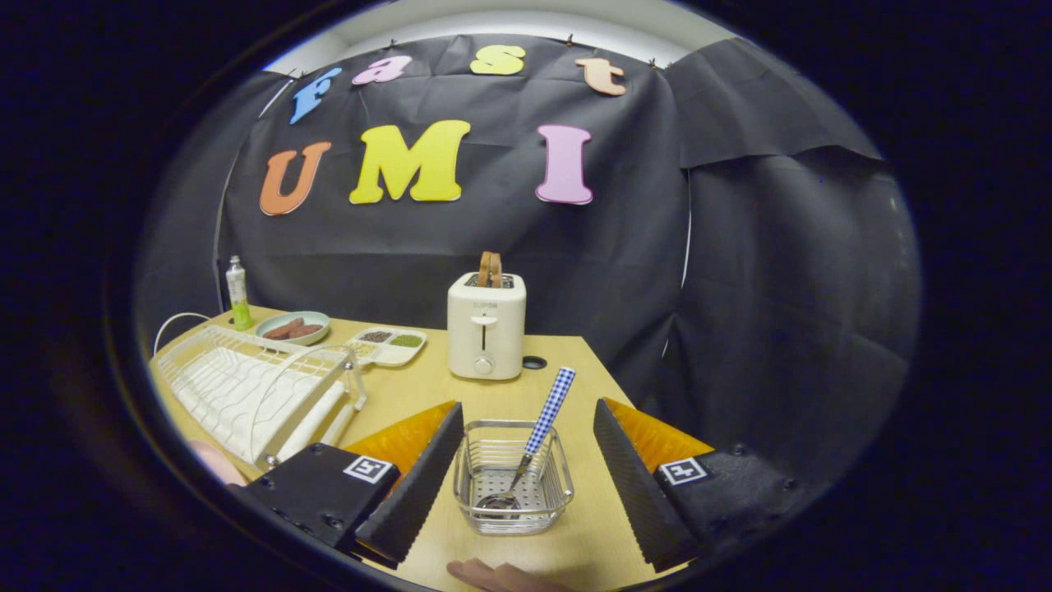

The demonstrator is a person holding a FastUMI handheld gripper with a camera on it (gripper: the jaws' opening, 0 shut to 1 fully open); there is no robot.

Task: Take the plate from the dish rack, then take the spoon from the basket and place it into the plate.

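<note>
Spoon (538, 432) stands in basket (514, 477), ungrasped. Gripper (526, 481) open, fingers flanking basket. Dish rack (255, 386) holds no visible plate; plate step judged done.

Single fisheye camera rides on the hand-held gripper (526, 481), set low and close over the worktop (460, 395) and facing forward along the two spread fingers. It looks slightly down across the worktop to the booth's black cloth wall (625, 271) behind a toaster (486, 326).
</note>
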